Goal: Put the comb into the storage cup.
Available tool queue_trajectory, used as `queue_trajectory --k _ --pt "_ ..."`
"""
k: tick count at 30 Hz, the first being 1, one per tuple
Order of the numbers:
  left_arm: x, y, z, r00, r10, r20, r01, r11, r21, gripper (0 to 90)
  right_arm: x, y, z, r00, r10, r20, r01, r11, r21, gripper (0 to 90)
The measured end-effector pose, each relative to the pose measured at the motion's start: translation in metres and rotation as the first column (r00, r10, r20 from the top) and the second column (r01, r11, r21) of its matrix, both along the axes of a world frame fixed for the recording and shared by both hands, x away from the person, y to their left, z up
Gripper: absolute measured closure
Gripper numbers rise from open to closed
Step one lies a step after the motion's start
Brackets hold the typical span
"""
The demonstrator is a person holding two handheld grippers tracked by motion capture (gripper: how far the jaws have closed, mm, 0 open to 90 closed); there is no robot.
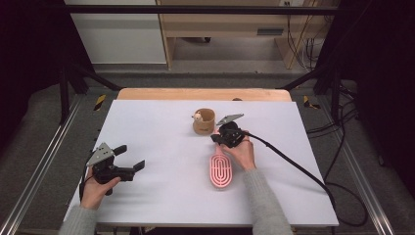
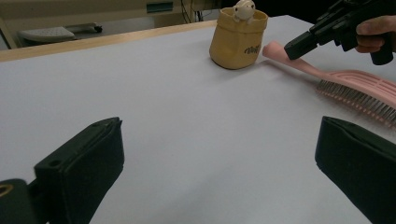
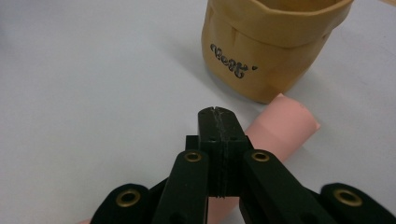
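Pink brush handle lies right under clenched, empty right gripper, next to tan cup.

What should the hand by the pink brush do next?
Probably open the right gripper and settle its fingers around the brush handle. Its fingers are pressed together with nothing between them, poised just over the handle end that lies beside the cup, so it cannot pick the brush up yet. The left gripper waits open, far off.

Soft overhead light, dark edges
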State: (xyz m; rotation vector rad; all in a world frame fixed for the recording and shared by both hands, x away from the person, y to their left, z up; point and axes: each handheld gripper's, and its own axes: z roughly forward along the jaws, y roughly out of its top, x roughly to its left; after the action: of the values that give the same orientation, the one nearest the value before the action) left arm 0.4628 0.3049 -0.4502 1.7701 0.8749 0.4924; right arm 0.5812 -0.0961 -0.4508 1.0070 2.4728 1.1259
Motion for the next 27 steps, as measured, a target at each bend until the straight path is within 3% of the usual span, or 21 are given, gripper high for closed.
queue_trajectory --k 7,27 --pt "-0.0001 -0.0001 -0.0001 1.0 0.001 0.0 -0.001 1.0 0.0 1.2 0.0004 0.0009 -0.0049 1.0 -0.002 -0.002 0.002 0.999 -0.032 90.0" --pt "-0.0004 -0.0003 0.0001 1.0 -0.002 0.001 0.002 1.0 -0.001 1.2 -0.0003 -0.005 -0.0002 0.9986 -0.044 -0.029 0.041 0.995 -0.096 90.0"
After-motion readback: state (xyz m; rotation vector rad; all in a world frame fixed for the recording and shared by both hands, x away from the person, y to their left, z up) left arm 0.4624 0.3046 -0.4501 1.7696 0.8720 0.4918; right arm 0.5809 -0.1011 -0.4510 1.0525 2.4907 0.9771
